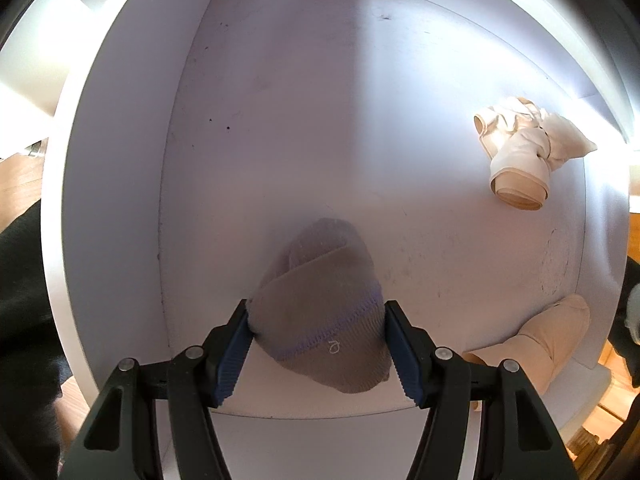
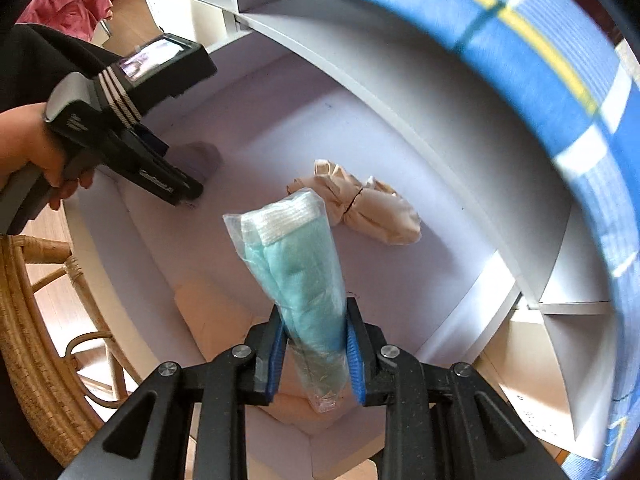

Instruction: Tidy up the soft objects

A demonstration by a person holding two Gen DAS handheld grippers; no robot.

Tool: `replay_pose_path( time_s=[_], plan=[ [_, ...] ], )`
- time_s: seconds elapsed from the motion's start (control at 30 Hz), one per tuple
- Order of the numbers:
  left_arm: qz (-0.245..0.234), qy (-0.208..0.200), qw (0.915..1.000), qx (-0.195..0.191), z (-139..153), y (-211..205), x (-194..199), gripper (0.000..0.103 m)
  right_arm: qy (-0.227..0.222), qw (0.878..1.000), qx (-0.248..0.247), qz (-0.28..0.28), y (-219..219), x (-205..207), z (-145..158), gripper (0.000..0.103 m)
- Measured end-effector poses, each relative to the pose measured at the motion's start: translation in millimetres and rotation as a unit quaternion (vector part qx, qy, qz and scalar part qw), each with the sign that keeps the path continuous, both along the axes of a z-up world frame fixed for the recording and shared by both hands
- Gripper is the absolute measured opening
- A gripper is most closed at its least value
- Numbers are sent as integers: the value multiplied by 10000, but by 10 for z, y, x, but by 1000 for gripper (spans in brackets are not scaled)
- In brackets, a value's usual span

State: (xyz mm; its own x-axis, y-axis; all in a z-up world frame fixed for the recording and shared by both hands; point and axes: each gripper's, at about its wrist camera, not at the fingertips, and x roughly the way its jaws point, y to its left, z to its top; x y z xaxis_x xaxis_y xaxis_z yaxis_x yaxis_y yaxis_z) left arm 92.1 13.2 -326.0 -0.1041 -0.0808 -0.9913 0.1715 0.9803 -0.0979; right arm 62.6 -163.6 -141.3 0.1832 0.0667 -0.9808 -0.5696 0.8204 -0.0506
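Note:
My left gripper is shut on a grey folded sock and holds it inside a white shelf compartment, near its front edge. My right gripper is shut on a teal cloth in a clear plastic bag, held above the same compartment. A beige sock bundle lies on the compartment floor at the right; it also shows in the right wrist view. The left gripper shows at the left of the right wrist view, with the grey sock at its tip.
Another beige sock lies at the compartment's front right corner. A blue striped cloth covers the shelf top. A wicker chair stands at the left. A red cloth lies further back. More shelf compartments sit to the right.

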Motion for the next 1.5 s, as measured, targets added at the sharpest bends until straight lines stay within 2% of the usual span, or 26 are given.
replay_pose_path(
  time_s=[0.2,0.5,0.77,0.9,1.07,1.2,1.37,1.5],
  plan=[
    [-32,-28,10000,2,-45,-56,-48,65,-106,9999,89,-47,-67,33,257,26],
    [20,-18,10000,-32,-114,-25,-34,65,-356,9971,662,-87,-153,-170,1147,26],
    [13,-27,10000,-22,-84,17,-23,65,-1099,9856,1220,-408,-327,97,2131,26],
    [15,-26,10000,-18,-74,15,-21,65,-1542,9805,1122,-476,-324,310,2468,26],
    [-18,-42,10000,0,-51,11,-22,65,-1643,9745,1269,-850,-344,740,2718,26],
    [-20,-41,10000,3,-47,8,-20,65,-1547,9696,1519,-1137,-312,978,2861,26],
    [-40,-46,10000,22,-30,-7,-19,65,-1554,9684,1458,-1296,-181,1258,2888,26],
    [-40,-44,10000,22,-19,-8,-15,65,-1452,9674,1408,-1527,-23,1561,2780,26]
  ],
)
